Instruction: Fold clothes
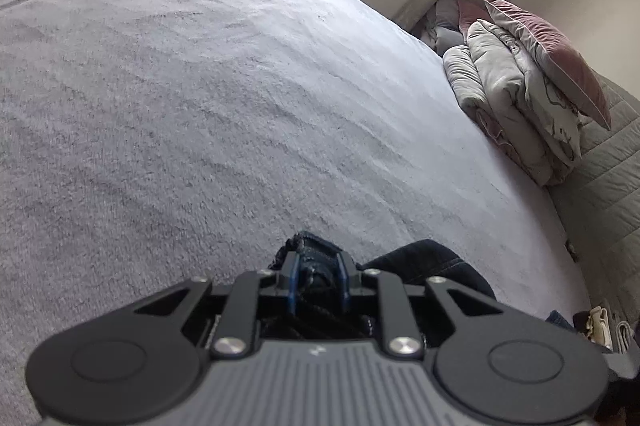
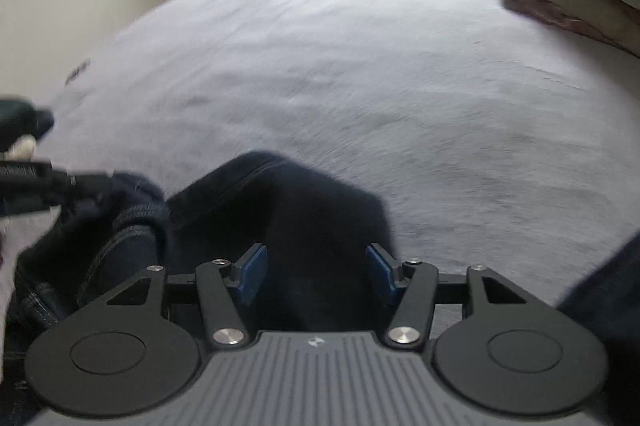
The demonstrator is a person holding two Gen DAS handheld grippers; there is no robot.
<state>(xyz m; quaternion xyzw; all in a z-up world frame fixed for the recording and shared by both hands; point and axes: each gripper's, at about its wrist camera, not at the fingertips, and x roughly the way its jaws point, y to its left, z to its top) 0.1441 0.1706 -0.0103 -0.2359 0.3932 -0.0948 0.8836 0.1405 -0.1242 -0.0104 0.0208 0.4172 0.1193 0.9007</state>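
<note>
Denim fills my near view: the dark blue jeans point(image 1: 316, 266) lie bunched at the near edge of the pale grey fleece bed cover point(image 1: 200, 85). My left gripper point(image 1: 319, 276) is clamped on a thick hem fold. My right gripper point(image 2: 316, 272) stands apart above the dark cloth, gripping nothing. Farther off sit a folded grey quilt point(image 1: 508, 97) and a pink velvet pillow point(image 1: 556, 57).
</note>
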